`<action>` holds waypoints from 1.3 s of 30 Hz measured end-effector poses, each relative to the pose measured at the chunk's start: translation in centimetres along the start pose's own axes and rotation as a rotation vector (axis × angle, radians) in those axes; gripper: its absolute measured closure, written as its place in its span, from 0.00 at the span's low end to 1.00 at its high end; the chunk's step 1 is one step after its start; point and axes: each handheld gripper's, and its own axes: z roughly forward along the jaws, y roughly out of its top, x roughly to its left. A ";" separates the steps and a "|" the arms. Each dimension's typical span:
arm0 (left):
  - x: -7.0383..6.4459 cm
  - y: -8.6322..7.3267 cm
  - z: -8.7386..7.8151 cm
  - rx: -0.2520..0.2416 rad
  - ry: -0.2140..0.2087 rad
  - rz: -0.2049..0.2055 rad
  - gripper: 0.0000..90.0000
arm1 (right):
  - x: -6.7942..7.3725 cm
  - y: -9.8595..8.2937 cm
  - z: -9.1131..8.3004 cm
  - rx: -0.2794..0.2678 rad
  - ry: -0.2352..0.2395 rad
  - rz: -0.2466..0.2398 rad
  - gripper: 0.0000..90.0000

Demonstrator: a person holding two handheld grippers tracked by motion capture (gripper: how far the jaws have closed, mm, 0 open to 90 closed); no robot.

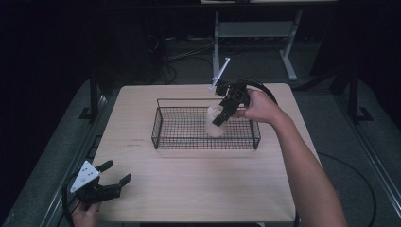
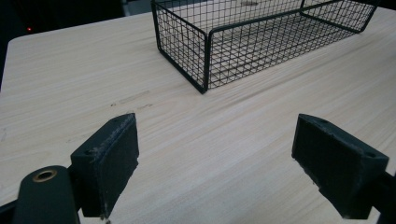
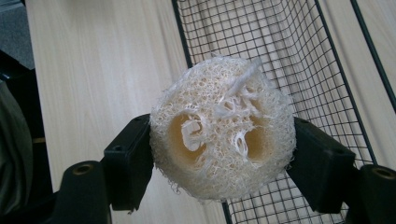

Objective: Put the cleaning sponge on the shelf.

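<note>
Holding the loofah (image 3: pixel 223 128) squeezed in the right claw (image 1: pixel 226 109), probably just above the basket (image 1: pixel 161 124) floor; left claw (image 1: pixel 113 176) sits wide open, far off.

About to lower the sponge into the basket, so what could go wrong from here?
The loofah sponge, squeezed between the right gripper jaws, hangs over the wire basket rim; it might snag the mesh or drop outside. Its fibres may cling to the pads. The left gripper sits open, too far to steady the basket.
</note>
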 end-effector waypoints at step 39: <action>-0.1 0.1 0.0 0.000 0.004 0.009 0.16 | -3.9 -0.8 2.0 0.012 -0.025 0.103 0.31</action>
